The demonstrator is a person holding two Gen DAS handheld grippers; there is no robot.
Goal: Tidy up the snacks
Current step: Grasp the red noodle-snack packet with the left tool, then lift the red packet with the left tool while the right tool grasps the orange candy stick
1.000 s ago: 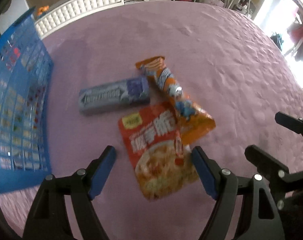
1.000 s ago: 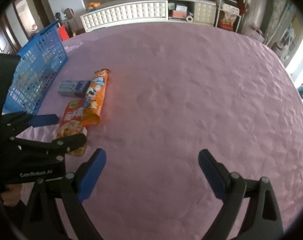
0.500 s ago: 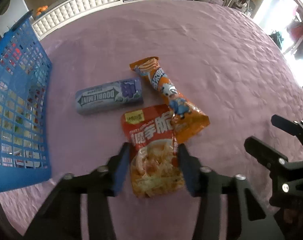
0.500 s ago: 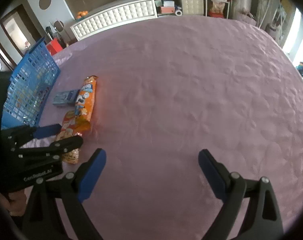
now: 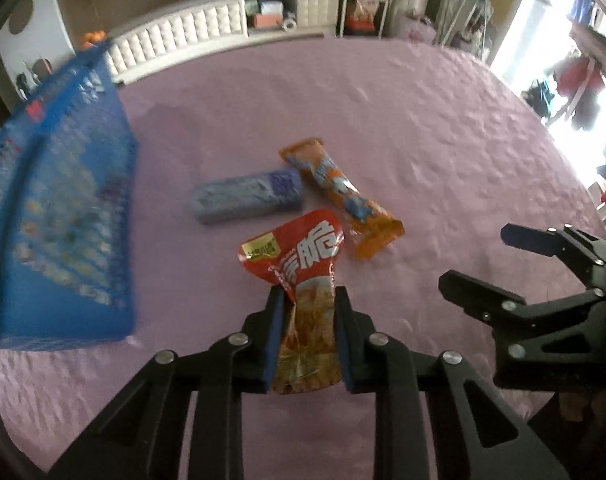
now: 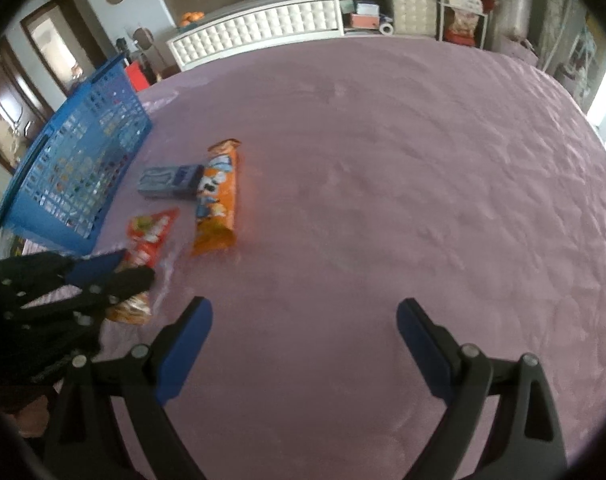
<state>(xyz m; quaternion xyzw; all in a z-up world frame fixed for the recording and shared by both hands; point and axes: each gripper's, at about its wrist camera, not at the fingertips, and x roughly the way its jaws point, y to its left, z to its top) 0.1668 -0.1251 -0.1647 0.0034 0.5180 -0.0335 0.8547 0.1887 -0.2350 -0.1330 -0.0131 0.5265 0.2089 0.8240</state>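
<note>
The left tool (image 5: pixel 307 300), open a second ago, has now closed on the red packet (image 5: pixel 303 276) and lifted its far end off the purple table (image 5: pixel 443 128). The right tool (image 6: pixel 303 320) stays open; the blue basket (image 5: pixel 59 220) on the left is blurred.

Purple textured cloth-covered table (image 6: pixel 383 184) filling most of view. White tufted low cabinet (image 6: pixel 259 32) along far wall, oranges (image 6: pixel 191 17) on top. Open shelving (image 5: pixel 271 14) with small boxes. Brown door (image 6: pixel 7 96) at left. Bright window (image 5: pixel 543 12) at right.
</note>
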